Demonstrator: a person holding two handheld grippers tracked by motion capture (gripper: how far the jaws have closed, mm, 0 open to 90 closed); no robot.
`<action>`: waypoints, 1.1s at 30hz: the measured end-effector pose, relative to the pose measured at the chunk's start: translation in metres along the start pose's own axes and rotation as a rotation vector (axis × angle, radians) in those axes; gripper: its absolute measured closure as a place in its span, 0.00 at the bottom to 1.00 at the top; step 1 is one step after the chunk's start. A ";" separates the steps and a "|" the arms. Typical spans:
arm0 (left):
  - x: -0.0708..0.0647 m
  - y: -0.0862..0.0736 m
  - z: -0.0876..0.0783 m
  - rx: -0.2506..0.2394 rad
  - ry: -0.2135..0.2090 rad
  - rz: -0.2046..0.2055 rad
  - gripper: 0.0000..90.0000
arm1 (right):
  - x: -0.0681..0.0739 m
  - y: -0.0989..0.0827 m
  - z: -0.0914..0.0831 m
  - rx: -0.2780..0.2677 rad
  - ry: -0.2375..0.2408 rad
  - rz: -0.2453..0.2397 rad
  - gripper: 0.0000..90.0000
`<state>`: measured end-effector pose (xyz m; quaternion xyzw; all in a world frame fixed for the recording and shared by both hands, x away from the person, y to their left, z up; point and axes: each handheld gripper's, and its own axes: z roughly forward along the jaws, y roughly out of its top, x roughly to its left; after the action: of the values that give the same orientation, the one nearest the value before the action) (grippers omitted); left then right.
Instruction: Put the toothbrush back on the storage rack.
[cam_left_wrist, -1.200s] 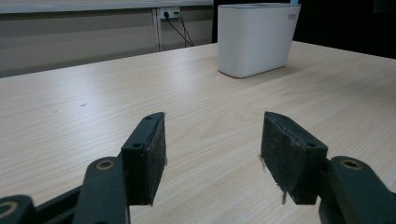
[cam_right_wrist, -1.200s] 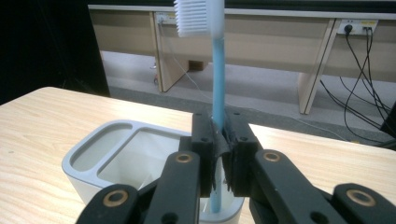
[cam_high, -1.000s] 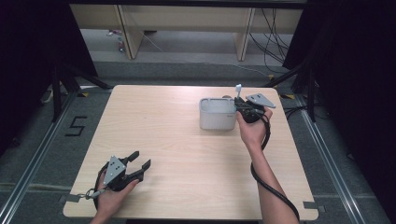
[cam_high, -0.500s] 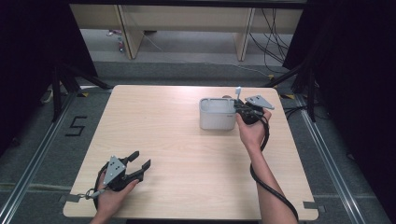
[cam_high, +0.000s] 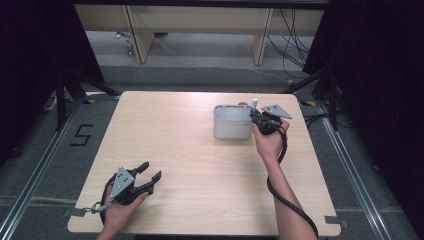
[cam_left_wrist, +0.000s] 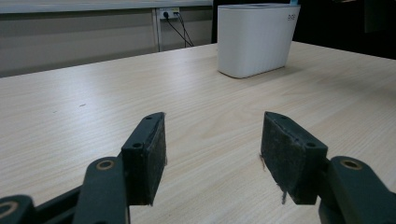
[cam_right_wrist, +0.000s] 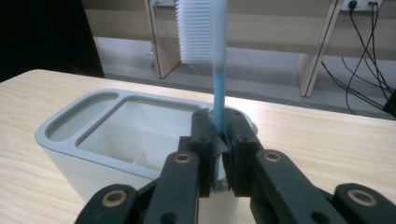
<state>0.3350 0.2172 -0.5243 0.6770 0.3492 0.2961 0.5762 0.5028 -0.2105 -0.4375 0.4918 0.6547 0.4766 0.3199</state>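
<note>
Toothbrush (cam_right_wrist: 211, 56) stands upright in my right gripper (cam_right_wrist: 219, 140), its jaws pinching the blue handle, white bristle head on top. Its long axis runs vertical. The white holder (cam_high: 232, 122) sits on the table (cam_high: 200, 165) just left of and touching close to that gripper in the high view, so I judge the coming move is a short shift over the holder's rim (cam_right_wrist: 84, 142) and straight down into a compartment. My left gripper (cam_high: 145, 176) rests well apart at the near left edge, jaws spread and empty. I count one toothbrush, one holder, two grippers.
</note>
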 end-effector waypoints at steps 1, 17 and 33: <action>0.000 0.000 0.000 0.000 0.000 -0.001 0.44 | 0.001 -0.001 0.000 0.001 0.003 0.008 0.93; 0.000 0.000 0.000 -0.001 0.001 -0.002 0.44 | -0.002 -0.007 0.003 0.011 -0.001 -0.028 0.93; 0.000 0.000 0.000 -0.002 0.001 -0.002 0.44 | -0.001 -0.006 -0.006 0.008 0.010 -0.016 0.77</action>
<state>0.3345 0.2171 -0.5244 0.6760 0.3500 0.2962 0.5769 0.4955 -0.2136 -0.4411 0.4853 0.6621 0.4739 0.3185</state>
